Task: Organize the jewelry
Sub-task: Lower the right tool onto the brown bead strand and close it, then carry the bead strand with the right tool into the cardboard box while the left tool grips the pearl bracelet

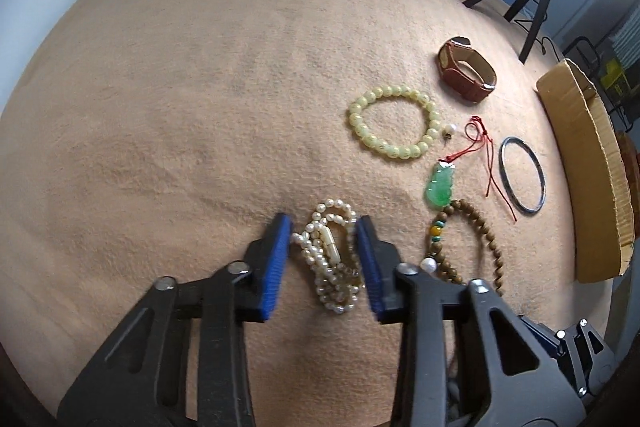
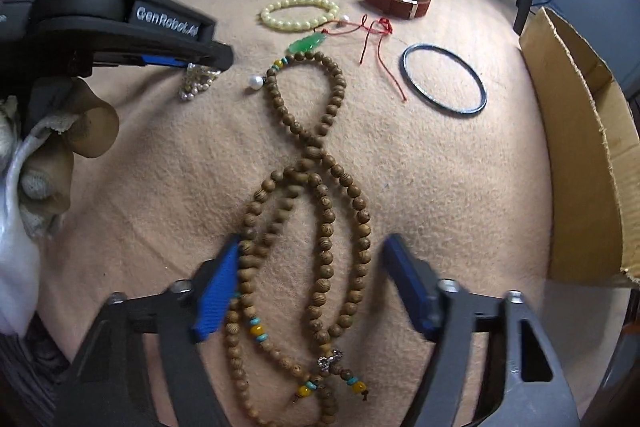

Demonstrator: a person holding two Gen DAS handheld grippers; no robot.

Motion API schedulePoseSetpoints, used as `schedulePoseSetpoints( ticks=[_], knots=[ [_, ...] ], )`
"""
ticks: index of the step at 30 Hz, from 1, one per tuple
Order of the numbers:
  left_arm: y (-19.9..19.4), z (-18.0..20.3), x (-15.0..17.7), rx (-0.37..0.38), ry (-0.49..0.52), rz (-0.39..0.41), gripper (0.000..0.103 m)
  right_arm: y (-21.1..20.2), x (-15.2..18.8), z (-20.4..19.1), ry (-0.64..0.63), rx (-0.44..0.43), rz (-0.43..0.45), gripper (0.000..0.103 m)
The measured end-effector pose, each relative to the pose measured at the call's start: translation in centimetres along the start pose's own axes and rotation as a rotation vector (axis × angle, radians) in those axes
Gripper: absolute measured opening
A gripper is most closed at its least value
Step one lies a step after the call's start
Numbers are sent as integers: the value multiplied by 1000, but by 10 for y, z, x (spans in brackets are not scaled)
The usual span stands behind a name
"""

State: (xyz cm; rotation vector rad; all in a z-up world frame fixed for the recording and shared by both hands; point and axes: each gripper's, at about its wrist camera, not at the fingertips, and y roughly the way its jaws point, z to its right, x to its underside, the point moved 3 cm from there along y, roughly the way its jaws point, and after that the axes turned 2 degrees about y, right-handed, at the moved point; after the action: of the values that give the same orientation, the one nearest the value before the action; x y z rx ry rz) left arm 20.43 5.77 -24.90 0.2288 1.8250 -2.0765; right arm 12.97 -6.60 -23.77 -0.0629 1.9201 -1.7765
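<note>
Two sets of blue-padded fingers parted: left gripper [image 1: 324, 239] straddling heaped pearl necklace [image 1: 332, 259], right gripper [image 2: 312, 267] straddling looped wooden bead strand [image 2: 316, 163], gripping nothing.

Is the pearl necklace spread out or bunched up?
Bunched: the pearl necklace lies heaped in overlapping loops between the left gripper fingers.

Left claw [image 1: 324, 225] open — straddling pearl necklace [image 1: 334, 259].
</note>
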Motion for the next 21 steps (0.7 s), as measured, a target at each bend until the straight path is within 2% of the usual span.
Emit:
schedulePoseSetpoints(
  ticks=[1, 4, 8, 14, 21],
  knots=[
    [-1, -3, 1, 2, -4, 0, 22, -1, 0, 1, 0, -7, 10, 43],
    [-3, -10, 2, 13, -21, -1, 14, -4, 0, 5, -1, -6, 22, 21],
    [-5, -12, 2, 27, -34, -6, 10, -8, 0, 7, -4, -6, 24, 10],
    [-20, -8, 2, 49, -33, 16, 6, -25, 3, 39, 37, -16, 49, 10],
    [-44, -7, -1, 80, -49, 64, 6, -51, -9, 64, 105, -41, 134, 10]
  ],
)
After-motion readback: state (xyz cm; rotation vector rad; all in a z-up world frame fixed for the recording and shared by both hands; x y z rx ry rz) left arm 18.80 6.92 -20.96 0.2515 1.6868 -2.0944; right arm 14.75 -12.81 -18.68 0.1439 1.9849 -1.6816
